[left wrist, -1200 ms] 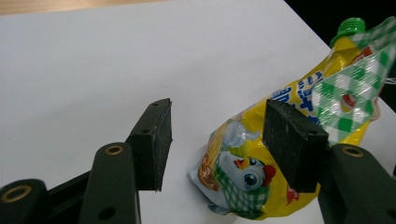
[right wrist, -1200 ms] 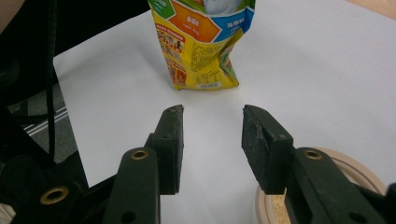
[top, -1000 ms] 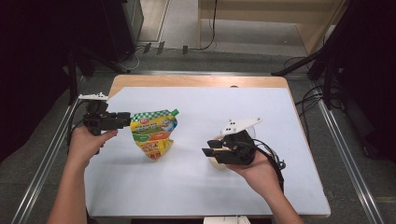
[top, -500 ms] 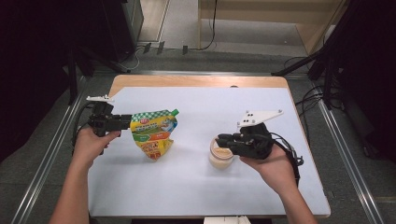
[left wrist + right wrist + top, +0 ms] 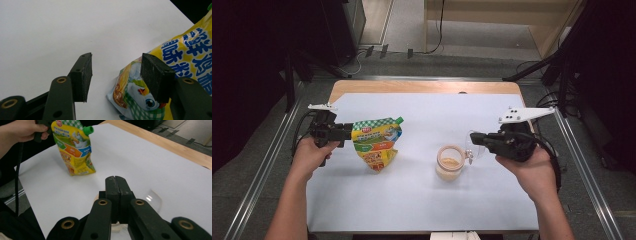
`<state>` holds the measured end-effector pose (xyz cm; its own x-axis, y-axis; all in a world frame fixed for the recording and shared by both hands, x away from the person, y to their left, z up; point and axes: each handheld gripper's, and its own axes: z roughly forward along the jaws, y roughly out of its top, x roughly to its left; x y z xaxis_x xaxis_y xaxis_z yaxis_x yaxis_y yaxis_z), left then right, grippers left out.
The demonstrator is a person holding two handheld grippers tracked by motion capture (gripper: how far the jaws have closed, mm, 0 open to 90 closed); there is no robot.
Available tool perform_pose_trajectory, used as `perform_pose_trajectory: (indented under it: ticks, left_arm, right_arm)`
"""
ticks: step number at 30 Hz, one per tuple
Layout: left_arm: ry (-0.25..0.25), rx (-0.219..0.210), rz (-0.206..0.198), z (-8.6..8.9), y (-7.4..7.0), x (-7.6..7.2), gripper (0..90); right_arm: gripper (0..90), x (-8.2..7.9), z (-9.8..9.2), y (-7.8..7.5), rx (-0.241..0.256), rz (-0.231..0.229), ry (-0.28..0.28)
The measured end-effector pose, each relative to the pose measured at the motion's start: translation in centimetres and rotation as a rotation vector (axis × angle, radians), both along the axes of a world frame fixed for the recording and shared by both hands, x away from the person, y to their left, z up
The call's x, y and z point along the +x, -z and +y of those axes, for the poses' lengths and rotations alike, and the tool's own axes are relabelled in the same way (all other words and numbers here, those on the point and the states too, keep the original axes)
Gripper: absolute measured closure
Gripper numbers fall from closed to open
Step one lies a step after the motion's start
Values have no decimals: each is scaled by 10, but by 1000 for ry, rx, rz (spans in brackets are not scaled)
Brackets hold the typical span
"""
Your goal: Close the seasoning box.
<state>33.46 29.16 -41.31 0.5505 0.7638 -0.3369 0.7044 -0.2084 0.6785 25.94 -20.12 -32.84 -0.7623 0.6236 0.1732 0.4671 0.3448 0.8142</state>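
With the lid (image 5: 475,143) pinched in the closed right tongs (image 5: 478,138), the open left tongs (image 5: 346,133) must grip the pouch (image 5: 376,145) to pour into the jar (image 5: 449,162).

— Where do the cameras sit?
— One high, facing forward and down; one on each gripper, close behind its jaws — both gripper views share the pouch (image 5: 160,75) ahead.

Bright even overhead light, soft shadows, dark surroundings, slightly soft focus
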Motion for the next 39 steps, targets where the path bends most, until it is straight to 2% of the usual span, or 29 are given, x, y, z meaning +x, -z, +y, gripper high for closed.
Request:
perform_pose_trajectory:
  ticks: [3, 9, 18, 26, 31, 34, 39]
  left_arm:
    - [-2, 2, 0, 0, 0, 0, 421]
    - [3, 4, -1, -1, 1, 0, 415]
    - [5, 7, 11, -1, 3, 0, 398]
    - [0, 8, 12, 0, 3, 1, 397]
    - [-6, -1, 17, 1, 3, 1, 383]
    - [-7, -3, 19, 2, 3, 1, 383]
    - [-16, 5, 16, 1, 3, 1, 382]
  right_arm:
    - [900, 2, -10, -2, 18, -5, 29]
    - [900, 7, -25, 3, 6, -7, 81]
    - [900, 21, -42, 24, 0, 26, 171]
    - [900, 33, -43, 51, -8, 80, 200]
    - [900, 39, -40, 68, -4, 96, 213]
    - [900, 42, -39, 76, 7, 109, 213]
    - [900, 44, -32, 84, -12, 126, 200]
